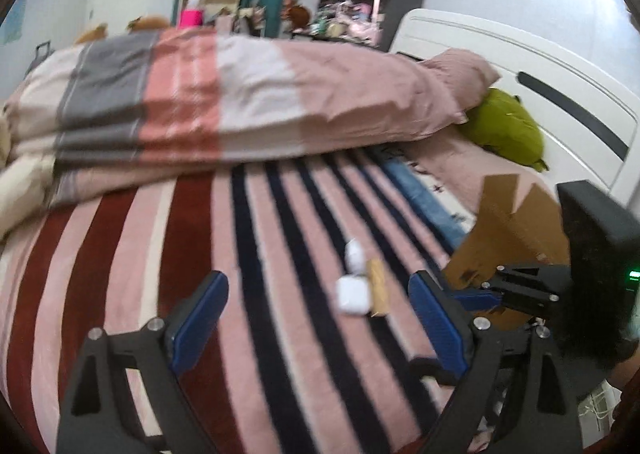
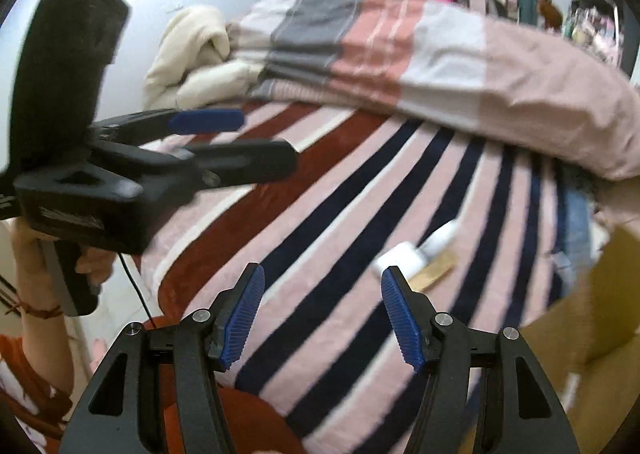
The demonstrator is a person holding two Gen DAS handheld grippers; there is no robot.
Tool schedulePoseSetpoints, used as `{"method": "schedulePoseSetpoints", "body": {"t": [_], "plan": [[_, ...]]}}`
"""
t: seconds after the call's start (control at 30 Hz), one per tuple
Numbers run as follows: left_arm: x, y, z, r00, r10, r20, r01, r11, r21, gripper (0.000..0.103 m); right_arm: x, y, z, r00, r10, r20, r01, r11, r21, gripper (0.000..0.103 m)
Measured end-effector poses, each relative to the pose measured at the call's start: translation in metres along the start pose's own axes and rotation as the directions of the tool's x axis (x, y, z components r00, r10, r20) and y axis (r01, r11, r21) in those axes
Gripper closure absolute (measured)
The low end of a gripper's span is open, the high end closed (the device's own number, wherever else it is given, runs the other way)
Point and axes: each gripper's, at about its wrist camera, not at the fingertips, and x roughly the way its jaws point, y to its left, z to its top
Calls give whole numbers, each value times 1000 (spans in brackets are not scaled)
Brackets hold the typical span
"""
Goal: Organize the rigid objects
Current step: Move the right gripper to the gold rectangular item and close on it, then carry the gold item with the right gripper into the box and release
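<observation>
Two small white cases (image 1: 352, 296) (image 2: 400, 258) lie on the striped bedspread (image 1: 280, 238), with a flat tan wooden piece (image 1: 378, 288) (image 2: 434, 272) beside them. My left gripper (image 1: 318, 280) hovers open just short of them, nothing between its blue pads. My right gripper (image 2: 323, 278) is open too and holds nothing; the nearer case sits just past its right fingertip. In the right wrist view the left gripper (image 2: 268, 142) shows at the upper left, held by a person's hand (image 2: 24, 254).
An open cardboard box (image 1: 512, 230) (image 2: 600, 294) stands on the bed right of the cases. A folded pink and grey duvet (image 1: 240, 102) is heaped behind them, with a green plush (image 1: 504, 126) near the white headboard (image 1: 560, 74). Cluttered shelves stand beyond the bed.
</observation>
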Motion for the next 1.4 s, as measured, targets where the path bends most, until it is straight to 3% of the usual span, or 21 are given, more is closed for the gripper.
{"method": "schedulePoseSetpoints", "body": {"t": [0.17, 0.27, 0.4, 0.47, 0.5, 0.53, 0.67, 0.83, 0.93, 1.13, 1.27, 1.4], "plan": [[16, 25, -21, 999, -15, -39, 13, 998, -63, 13, 58, -23, -12, 992, -104, -67, 109, 991, 74, 45], [23, 33, -29, 998, -12, -56, 8, 997, -74, 13, 80, -47, -19, 976, -198, -87, 208, 969, 132, 45], [29, 38, -32, 998, -22, -64, 17, 996, -87, 13, 105, -71, -22, 957, -260, -125, 278, 947, 159, 46], [30, 37, -32, 998, -31, -63, 26, 996, -89, 13, 110, -77, -23, 961, -241, -133, 262, 948, 178, 50], [30, 37, -33, 998, -33, -62, 27, 996, -88, 13, 112, -76, -24, 963, -234, -137, 256, 949, 182, 57], [30, 36, -32, 998, -34, -62, 28, 996, -86, 13, 113, -76, -26, 961, -236, -144, 260, 949, 177, 70], [29, 35, -32, 997, -45, -58, 40, 995, -88, 13, 102, -76, -34, 955, -258, -148, 281, 945, 167, 85], [26, 29, -32, 997, -53, -60, 48, 996, -78, 13, 78, -66, -54, 964, -176, -199, 212, 961, 177, 86], [24, 26, -32, 997, -54, -61, 50, 996, -71, 13, 75, -56, -66, 956, -157, -250, 200, 967, 160, 87], [21, 22, -34, 996, -44, -72, 40, 997, -60, 13, 87, -60, -56, 958, -195, -212, 235, 954, 185, 83], [21, 17, -34, 993, -79, -83, 74, 996, -59, 13, 91, -53, -51, 950, -244, -192, 268, 957, 110, 89], [18, 3, -27, 989, -126, -76, 122, 991, -48, 13, 64, -36, -41, 973, -198, -117, 209, 974, 85, 89]]}}
